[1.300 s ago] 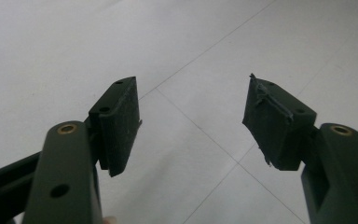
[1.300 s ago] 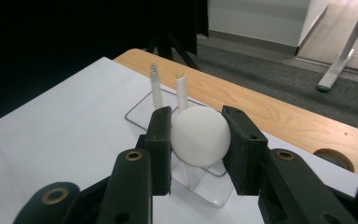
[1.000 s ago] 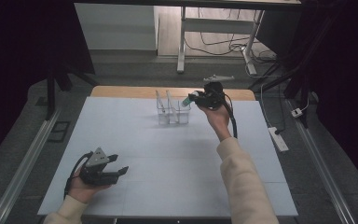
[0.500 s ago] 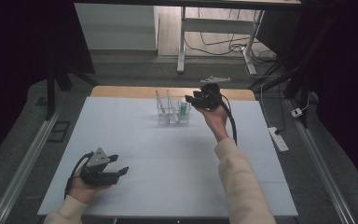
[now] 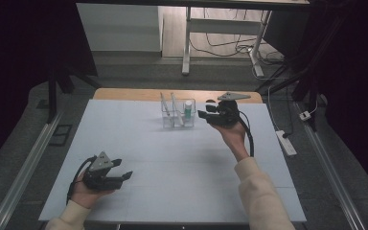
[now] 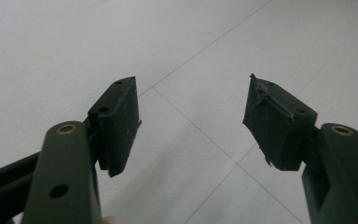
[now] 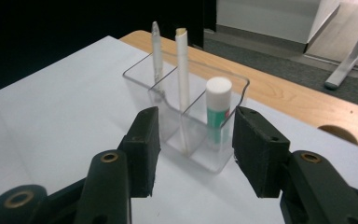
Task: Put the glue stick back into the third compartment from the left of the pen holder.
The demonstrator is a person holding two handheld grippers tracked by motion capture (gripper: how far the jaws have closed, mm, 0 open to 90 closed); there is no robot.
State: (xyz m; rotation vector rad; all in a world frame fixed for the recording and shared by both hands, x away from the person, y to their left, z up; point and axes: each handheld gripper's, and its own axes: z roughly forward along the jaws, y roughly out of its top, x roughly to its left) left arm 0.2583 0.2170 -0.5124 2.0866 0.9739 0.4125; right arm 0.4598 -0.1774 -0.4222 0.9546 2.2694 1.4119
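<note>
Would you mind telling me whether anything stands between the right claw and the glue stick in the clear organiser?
Only the clear plastic organiser's own near wall. The white-capped green glue stick stands inside its right compartment, and the right claw, jaws open and just widened with nothing between them, sits level before it. From above, the stick's cap looks unobstructed.

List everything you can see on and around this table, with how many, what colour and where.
Clear organiser: one, see-through, three compartments, far middle of the table.
Pens: two, whitish, upright, one each in two compartments.
Glue stick: one, white cap and green label, upright in the third compartment.
Table: one, white top with a wooden far edge.
Power strip: one, white, on the floor right of the table.
Left gripper: black, open, near left corner, nothing between the jaws.
Right gripper: black, open, jaws just opening, facing the organiser without touching it.
</note>
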